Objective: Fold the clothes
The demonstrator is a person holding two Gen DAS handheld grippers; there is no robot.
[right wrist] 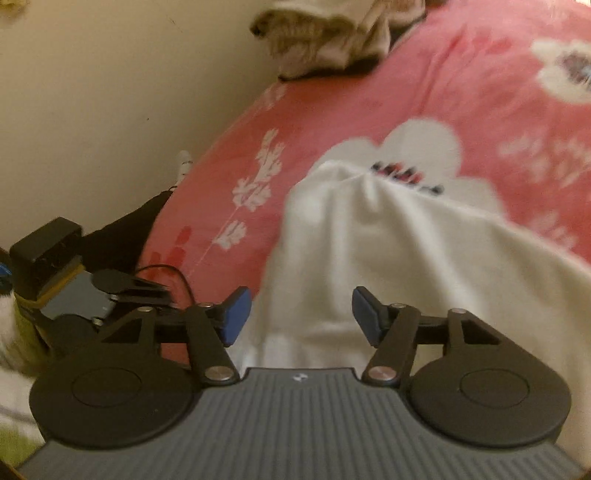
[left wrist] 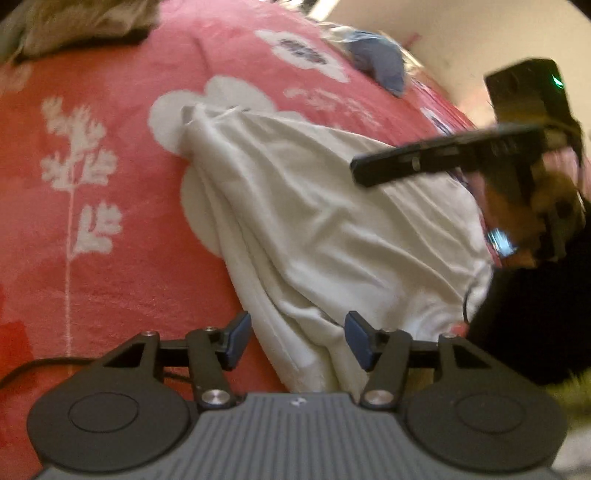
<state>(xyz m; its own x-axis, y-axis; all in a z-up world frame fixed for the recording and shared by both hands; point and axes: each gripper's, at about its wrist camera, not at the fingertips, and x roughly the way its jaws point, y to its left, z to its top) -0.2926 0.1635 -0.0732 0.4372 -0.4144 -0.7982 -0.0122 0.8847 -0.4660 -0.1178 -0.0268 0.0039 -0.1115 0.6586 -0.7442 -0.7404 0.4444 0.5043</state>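
Observation:
A crumpled white garment (left wrist: 314, 229) lies on a pink bedspread with white flowers (left wrist: 103, 229). My left gripper (left wrist: 297, 341) is open, its blue pads either side of the garment's near edge, not clamped. The right gripper shows in the left wrist view (left wrist: 436, 160) as a dark bar above the garment's right part. In the right wrist view the right gripper (right wrist: 301, 317) is open above the white garment (right wrist: 388, 258), holding nothing. The left gripper (right wrist: 85, 291) shows at the left there.
A fluffy beige and dark pile (left wrist: 85, 26) lies at the far end of the bed; it also shows in the right wrist view (right wrist: 332, 33). A blue cloth (left wrist: 380, 62) lies at the far right. A cream wall (right wrist: 92, 92) runs along the bed's left side.

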